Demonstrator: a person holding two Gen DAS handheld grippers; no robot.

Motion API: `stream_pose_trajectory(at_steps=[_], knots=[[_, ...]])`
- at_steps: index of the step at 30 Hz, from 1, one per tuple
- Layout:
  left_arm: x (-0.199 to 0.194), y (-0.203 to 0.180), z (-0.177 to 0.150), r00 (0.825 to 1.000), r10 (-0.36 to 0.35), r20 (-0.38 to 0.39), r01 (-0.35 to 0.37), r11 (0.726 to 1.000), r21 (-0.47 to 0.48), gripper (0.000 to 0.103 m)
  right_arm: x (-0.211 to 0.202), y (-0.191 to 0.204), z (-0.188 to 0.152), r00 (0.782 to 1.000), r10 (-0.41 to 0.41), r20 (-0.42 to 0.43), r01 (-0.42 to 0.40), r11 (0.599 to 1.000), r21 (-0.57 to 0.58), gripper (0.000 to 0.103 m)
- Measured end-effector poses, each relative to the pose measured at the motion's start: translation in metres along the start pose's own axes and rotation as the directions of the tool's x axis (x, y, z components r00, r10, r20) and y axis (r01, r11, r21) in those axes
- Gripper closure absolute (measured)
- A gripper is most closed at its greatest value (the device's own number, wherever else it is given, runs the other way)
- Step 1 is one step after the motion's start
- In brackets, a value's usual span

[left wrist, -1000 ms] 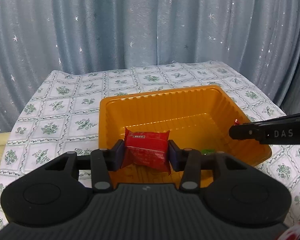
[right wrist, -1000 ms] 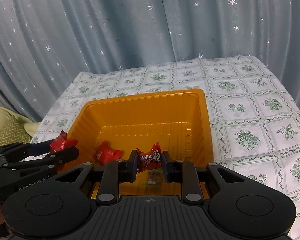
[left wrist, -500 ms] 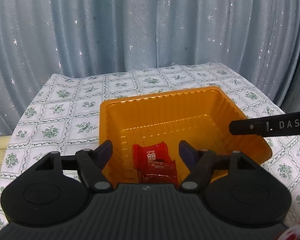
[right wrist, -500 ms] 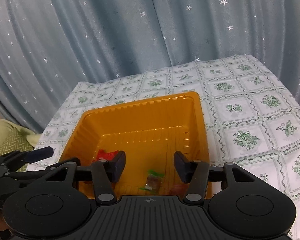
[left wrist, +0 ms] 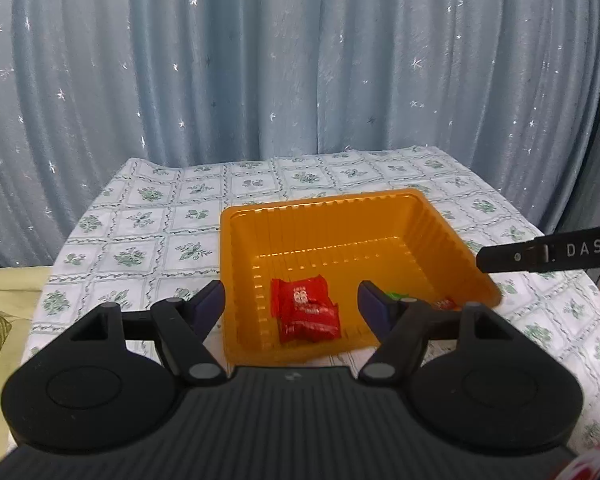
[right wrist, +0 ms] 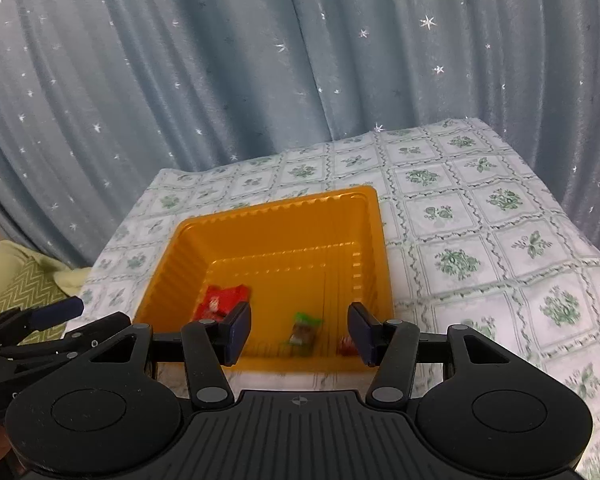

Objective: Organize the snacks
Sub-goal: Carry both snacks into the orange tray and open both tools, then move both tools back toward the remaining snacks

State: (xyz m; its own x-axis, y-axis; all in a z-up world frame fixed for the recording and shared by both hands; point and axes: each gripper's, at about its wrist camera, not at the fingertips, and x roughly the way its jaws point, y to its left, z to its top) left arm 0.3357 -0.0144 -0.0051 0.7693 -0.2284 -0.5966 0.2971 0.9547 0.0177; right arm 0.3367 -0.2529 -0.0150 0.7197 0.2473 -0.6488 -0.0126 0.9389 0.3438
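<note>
Left wrist view: left gripper point(left wrist: 292, 300), jaws spread wide and empty, where a second ago they clamped a red snack packet; since then the gripper has drawn back and up, leaving the orange plastic tray point(left wrist: 340, 210) smaller in frame. Two red snack packets point(left wrist: 304, 314), white print too small to read, lie overlapping on the tray floor near its front-left corner. A green-wrapped candy point(left wrist: 394, 294) and a small red candy point(left wrist: 444, 303) show partly behind the right finger, at the tray's front-right. One finger of the right gripper point(left wrist: 548, 254) enters from the right edge, lettered "DAS", beside the tray's right rim. Tray: ribbed walls, glossy, set on a tabletop under a white cloth with green floral squares point(left wrist: 148, 240); blue star-sprinkled curtain point(left wrist: 260, 80) behind. Right wrist view: right gripper point(right wrist: 300, 330), jaws wide and empty, having let go the red candy held a second ago. The candy point(right wrist: 345, 346) rests at the tray's point(right wrist: 284, 210) front-right corner, the green-wrapped candy point(right wrist: 304, 330) mid-front, the red packets point(right wrist: 220, 302) front-left. Left gripper point(right wrist: 52, 320) at the left edge, fingers apart, outside the tray's left wall. A green chevron cushion point(right wrist: 24, 284) sits at far left.
</note>
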Motion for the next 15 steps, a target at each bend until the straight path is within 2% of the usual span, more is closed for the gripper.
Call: stream_pose_trajectory(at_steps=[9, 15], knots=[[-0.071, -0.007, -0.025, 1.000, 0.002, -0.001, -0.002, 0.998, -0.061, 0.031, -0.069, 0.019, -0.031, 1.000, 0.000, 0.031, 0.000, 1.000, -0.004, 0.049], [-0.110, -0.015, -0.053, 1.000, 0.012, 0.000, -0.012, 0.998, -0.064, 0.029, -0.111, 0.024, -0.059, 0.999, -0.001, 0.054, 0.002, 1.000, -0.014, 0.049]])
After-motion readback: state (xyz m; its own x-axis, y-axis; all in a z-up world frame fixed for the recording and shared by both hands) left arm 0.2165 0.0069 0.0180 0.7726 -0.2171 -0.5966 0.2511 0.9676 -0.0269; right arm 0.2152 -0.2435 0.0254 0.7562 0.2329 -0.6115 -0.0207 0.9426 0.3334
